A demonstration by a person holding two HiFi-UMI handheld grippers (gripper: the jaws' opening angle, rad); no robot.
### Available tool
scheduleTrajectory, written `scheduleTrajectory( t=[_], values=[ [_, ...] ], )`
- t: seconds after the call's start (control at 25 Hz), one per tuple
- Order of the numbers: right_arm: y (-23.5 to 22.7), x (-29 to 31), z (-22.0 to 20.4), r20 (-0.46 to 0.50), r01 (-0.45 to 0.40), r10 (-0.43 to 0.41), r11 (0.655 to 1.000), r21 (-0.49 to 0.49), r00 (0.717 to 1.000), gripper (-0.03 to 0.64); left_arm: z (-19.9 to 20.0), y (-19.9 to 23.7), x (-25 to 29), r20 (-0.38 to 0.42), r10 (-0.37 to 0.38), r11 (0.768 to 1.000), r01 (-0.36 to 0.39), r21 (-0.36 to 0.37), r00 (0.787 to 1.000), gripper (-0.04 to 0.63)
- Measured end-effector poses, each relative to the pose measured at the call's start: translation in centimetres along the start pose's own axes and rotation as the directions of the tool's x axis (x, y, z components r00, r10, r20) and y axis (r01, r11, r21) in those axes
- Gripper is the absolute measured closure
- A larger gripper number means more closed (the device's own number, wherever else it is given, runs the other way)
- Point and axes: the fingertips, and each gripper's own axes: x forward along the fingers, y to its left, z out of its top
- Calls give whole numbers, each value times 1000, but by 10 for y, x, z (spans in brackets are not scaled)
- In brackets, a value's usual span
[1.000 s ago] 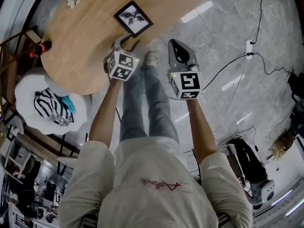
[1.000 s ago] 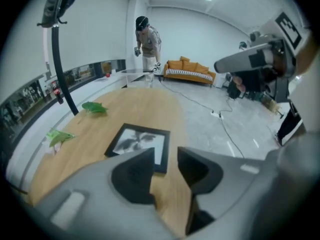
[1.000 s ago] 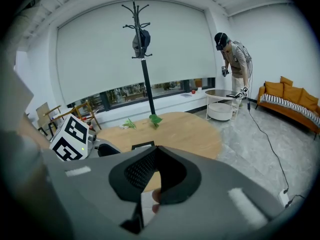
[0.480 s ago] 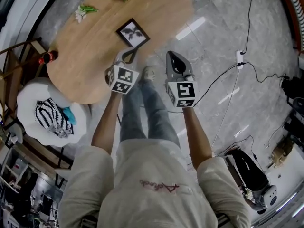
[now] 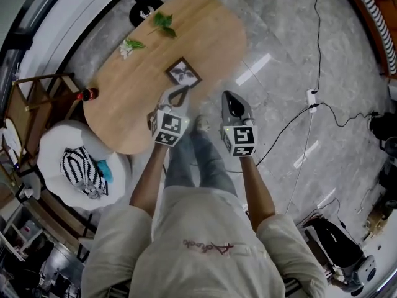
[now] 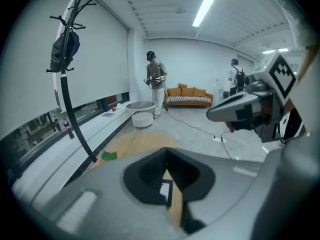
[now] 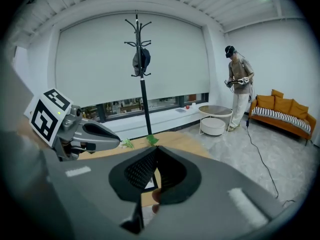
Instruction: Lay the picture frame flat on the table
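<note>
1. The left gripper (image 5: 180, 93), grey with a black-and-white marker cube, is held out in front of the person's chest. Its jaws are pressed together with nothing between them.
2. The right gripper (image 5: 228, 97), built the same way, is beside it and apart from it. Its jaws are also clenched and empty.
3. Under both grippers are the person's legs in blue jeans, standing on a grey marble floor (image 5: 279, 36).
4. Just past the left gripper's tip is a square, black-edged picture frame (image 5: 183, 73) with a white mount and a dark plant print. It lies flat, face up, and neither gripper touches it.
5. The frame rests on an oval light-wood table (image 5: 124, 104), close to the edge nearest the person.
6. Further along the tabletop lie a white flower sprig (image 5: 131, 45) and, beyond that, some green leaves (image 5: 163, 22).
7. A dark bottle (image 5: 87, 94) with a red cap stands at the table's left edge.
8. To the left of the person, a round white seat (image 5: 56, 148) holds a black-and-white striped cloth (image 5: 80, 169).
9. To the right, a white power strip (image 5: 312, 98) lies on the floor with black cables running from it.
10. Beyond the table rises a black coat stand (image 7: 141, 59) with a dark bag hanging on it.
11. Far off, another person (image 7: 239, 84) stands next to a round white side table (image 7: 215, 119), with an orange sofa (image 7: 282, 109) nearby.
</note>
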Motion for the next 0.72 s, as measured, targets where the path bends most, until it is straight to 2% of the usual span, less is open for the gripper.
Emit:
scheduleTrajectory(
  t=[0.72],
  values=[
    [-10, -91, 121, 148, 57, -59, 998, 19, 987, 612, 157, 4, -101, 140, 70, 997, -75, 35, 988, 594]
  ],
)
